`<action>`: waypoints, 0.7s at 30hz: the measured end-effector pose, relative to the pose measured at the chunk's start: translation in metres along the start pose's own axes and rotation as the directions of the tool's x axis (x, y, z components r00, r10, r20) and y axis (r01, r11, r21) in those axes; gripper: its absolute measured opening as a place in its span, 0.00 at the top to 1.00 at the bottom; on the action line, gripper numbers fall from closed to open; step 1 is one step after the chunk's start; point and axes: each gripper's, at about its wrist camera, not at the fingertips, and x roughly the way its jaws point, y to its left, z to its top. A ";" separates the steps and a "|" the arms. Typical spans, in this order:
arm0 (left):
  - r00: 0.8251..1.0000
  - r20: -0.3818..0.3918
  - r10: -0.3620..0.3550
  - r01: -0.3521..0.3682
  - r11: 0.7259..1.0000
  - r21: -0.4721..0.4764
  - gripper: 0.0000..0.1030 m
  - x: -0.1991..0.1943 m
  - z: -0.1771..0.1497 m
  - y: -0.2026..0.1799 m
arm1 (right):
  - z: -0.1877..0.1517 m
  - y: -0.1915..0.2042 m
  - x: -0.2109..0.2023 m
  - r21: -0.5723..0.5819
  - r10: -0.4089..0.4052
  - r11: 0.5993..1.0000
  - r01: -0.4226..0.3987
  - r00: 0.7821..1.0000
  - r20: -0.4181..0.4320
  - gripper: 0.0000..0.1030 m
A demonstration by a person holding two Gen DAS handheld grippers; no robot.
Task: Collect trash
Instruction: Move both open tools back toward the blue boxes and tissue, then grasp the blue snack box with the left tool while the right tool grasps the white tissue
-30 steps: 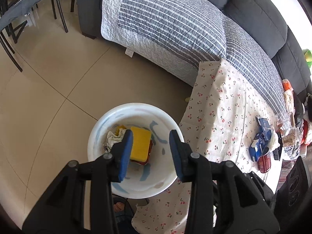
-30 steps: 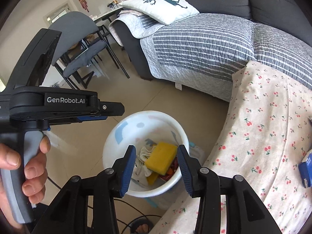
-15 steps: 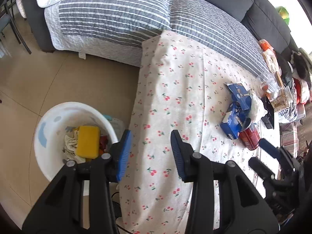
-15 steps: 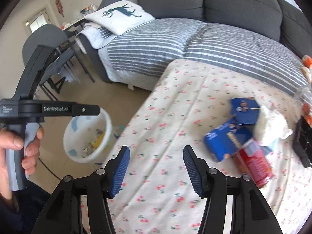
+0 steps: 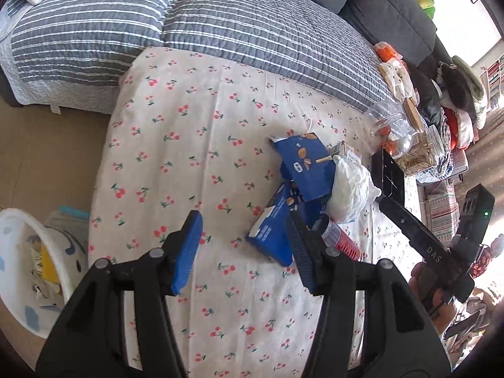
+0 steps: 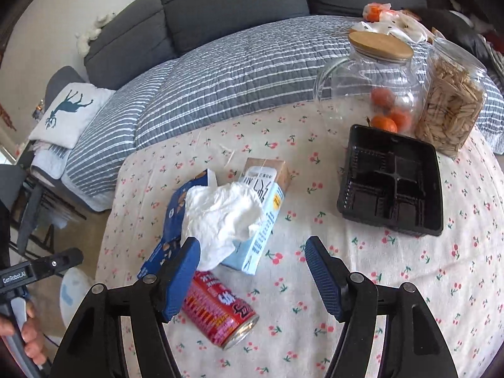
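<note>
Done: some trash sits in the white bin on the floor | Left: blue boxes, tissue, milk carton, red can lie on the desk | Left hand-held gripper and right hand-held gripper: opening, nothing between

Trash on the cherry-print cloth: a red drink can lying on its side, open end toward the camera; a pale blue carton lying flat, with a crumpled white tissue resting on it; two torn dark blue snack boxes overlapping just beside these. On the floor stands a white bin, holding a yellow sponge-like block and crumpled paper.
</note>
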 end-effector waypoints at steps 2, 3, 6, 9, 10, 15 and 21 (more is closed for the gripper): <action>1.000 -0.003 0.019 -0.019 1.000 0.005 0.45 0.012 0.006 -0.006 | 0.005 0.007 0.003 -0.025 0.018 1.000 -0.018 1.000 0.021 0.32; 1.000 -0.014 0.020 -0.020 1.000 -0.005 0.45 0.019 0.009 -0.007 | 0.007 0.010 0.007 -0.038 0.024 0.999 -0.023 0.999 0.024 0.32; 0.999 -0.047 -0.002 -0.001 0.998 -0.063 0.45 0.035 0.014 -0.003 | 0.008 0.020 0.022 -0.083 -0.004 0.997 0.005 1.000 0.006 0.32; 0.999 -0.045 -0.008 0.004 0.997 -0.078 0.45 0.044 0.020 -0.005 | 0.004 0.025 0.035 -0.120 -0.033 0.992 0.032 0.999 -0.006 0.32; 0.999 -0.042 -0.002 -0.001 0.997 -0.073 0.45 0.047 0.022 -0.007 | 0.003 0.026 0.037 -0.127 -0.033 0.991 0.031 0.999 -0.011 0.34; 0.997 -0.076 -0.004 -0.002 0.997 -0.080 0.45 0.070 0.026 -0.013 | -0.001 0.030 0.037 -0.179 -0.033 0.983 0.029 0.999 -0.020 0.91; 0.993 -0.100 -0.056 0.046 0.994 -0.100 0.45 0.086 0.031 -0.026 | 0.006 0.029 0.012 -0.171 0.013 0.985 -0.010 1.000 0.014 0.93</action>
